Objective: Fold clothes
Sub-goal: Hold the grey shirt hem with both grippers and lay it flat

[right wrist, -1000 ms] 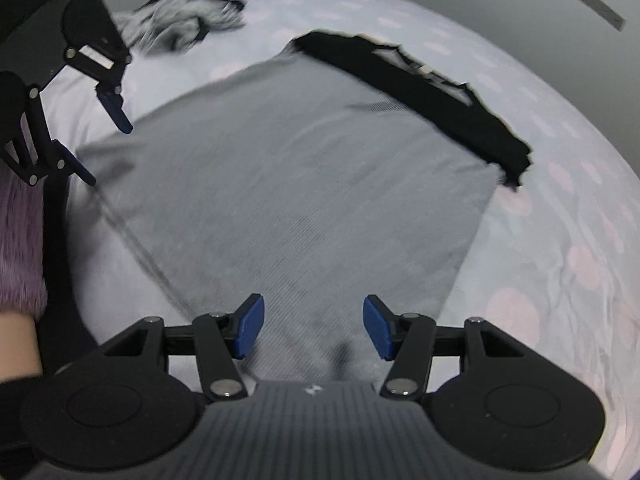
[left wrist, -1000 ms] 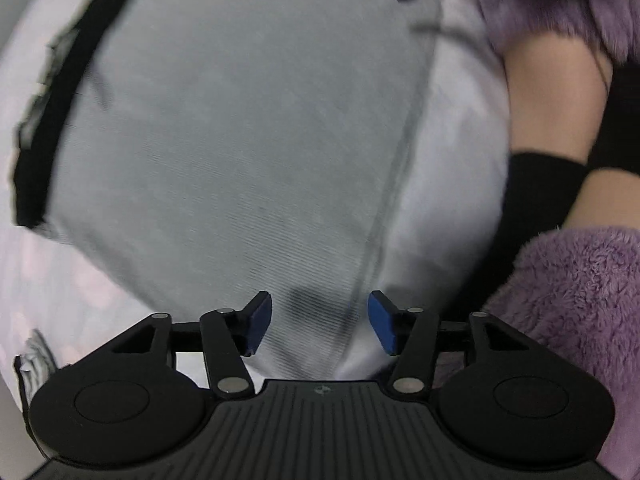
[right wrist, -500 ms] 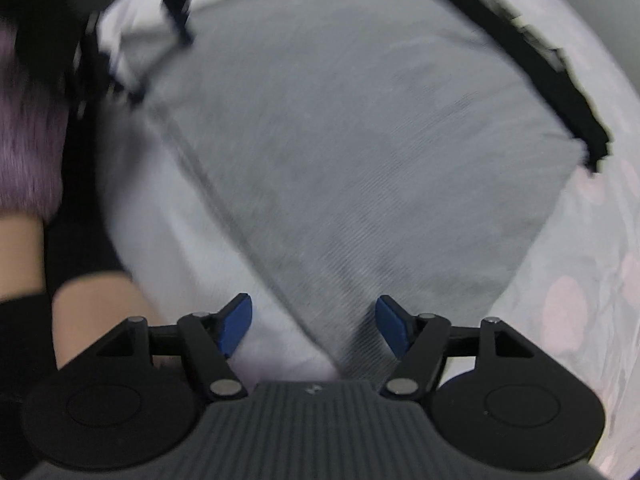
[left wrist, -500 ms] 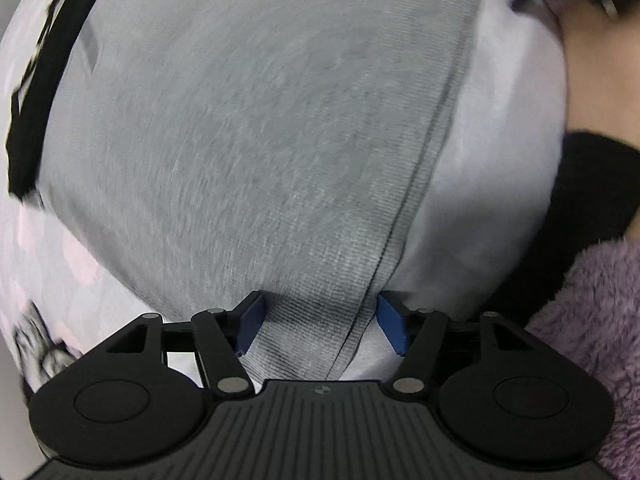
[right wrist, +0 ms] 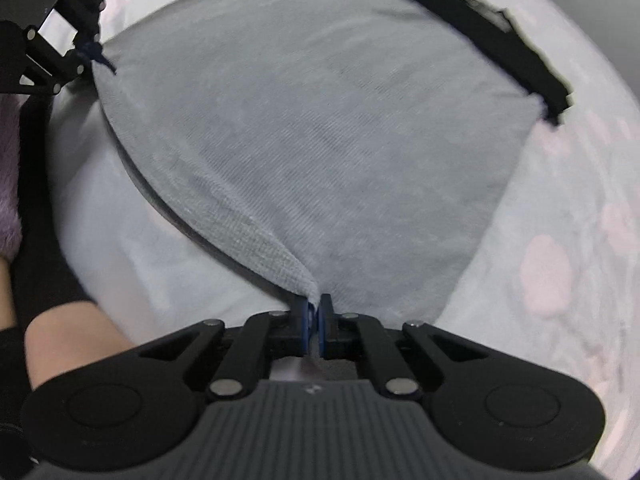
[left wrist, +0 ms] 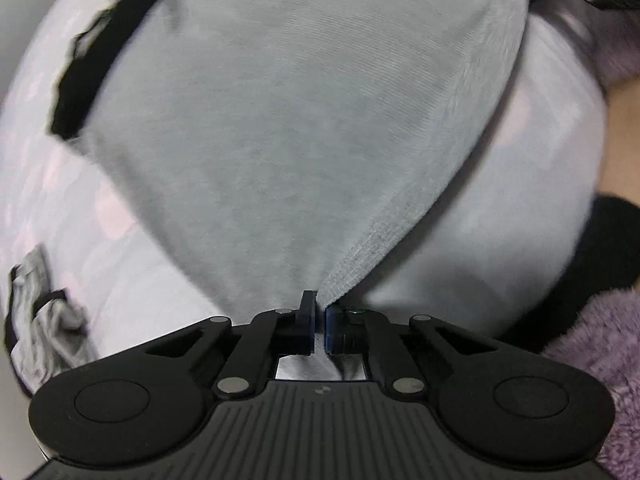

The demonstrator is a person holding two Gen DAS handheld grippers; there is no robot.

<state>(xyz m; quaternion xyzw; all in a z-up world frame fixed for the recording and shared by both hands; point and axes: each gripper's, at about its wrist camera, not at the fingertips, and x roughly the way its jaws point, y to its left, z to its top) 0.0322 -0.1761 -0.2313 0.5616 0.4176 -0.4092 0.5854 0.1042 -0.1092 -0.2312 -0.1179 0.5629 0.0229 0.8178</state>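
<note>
A: Grey garment (left wrist: 304, 128) lies spread flat on the bed (left wrist: 500, 216), on a pale sheet with faint pink blotches. Black band (left wrist: 100, 44) runs along its far edge.

B: Orientation?

A: Near hem faces the person, black band on the opposite side. In the right wrist view the band (right wrist: 500, 36) slants from top centre down to the right edge. Long axis I can't tell; the fisheye bends it too much.

B: Left gripper?

A: Left gripper (left wrist: 318, 324) points steeply down, jaws pressed together and pinching one near corner of the grey garment. Fabric (right wrist: 320, 152) rises into a small peak right at the blue pads (left wrist: 330, 326).

B: Right one?

A: Right gripper (right wrist: 315, 330) does the same, jaws pinching the other near corner. Hem (right wrist: 224, 216) between the two corners is lifted a bit off the sheet, with a shadow under it. From the right wrist view the left gripper (right wrist: 94, 50) shows top left, at its corner.

B: Anything else?

A: Fuzzy purple sleeve (left wrist: 592, 344) at lower right of the left view, black cuff (left wrist: 600, 248) above it. Another crumpled grey item (left wrist: 44, 320) sits on the bed at left, well apart from the garment. Both views are blurry.
</note>
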